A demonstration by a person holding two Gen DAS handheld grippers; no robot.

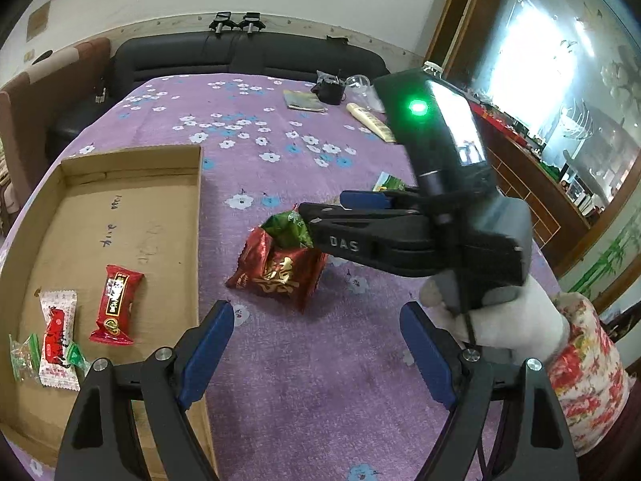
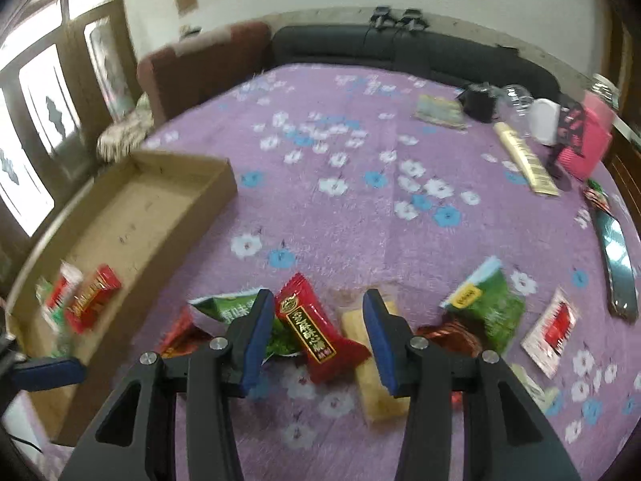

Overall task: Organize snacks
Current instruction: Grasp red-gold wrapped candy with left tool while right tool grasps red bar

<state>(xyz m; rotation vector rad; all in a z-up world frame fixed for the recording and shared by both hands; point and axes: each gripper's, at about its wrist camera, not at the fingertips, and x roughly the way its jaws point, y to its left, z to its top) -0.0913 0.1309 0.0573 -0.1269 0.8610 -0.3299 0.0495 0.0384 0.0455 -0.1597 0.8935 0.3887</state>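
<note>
Hovering above the purple flowered surface (image 2: 360,112), the right hand-held gripper (image 2: 318,336) has its blue-padded fingers spread apart, with a red wrapped snack (image 2: 316,332) lying on the cloth between them, not pinched. Just beside that snack on the robot's right lies a pale yellow bar (image 2: 372,364), partly under the right finger; a small green packet (image 2: 228,306) shows to the left of the left finger, over a larger red bag (image 1: 280,272). Further right lie a bigger green packet (image 2: 488,308) and a white-and-red sachet (image 2: 555,330). In the left wrist view the left hand-held gripper (image 1: 316,344) is likewise spread wide and empty, low over the cloth near the edge of the cardboard tray (image 1: 132,160). Inside the tray, at its near end, lie a red candy bar (image 1: 116,304), a white-and-red wrapped candy (image 1: 58,344) and green-wrapped sweets (image 1: 24,356). A white-gloved hand (image 1: 508,324) grips the right tool's handle. At the far right of the cloth sit a long cream tube (image 2: 525,160) and a dark cup (image 2: 480,102).
</note>
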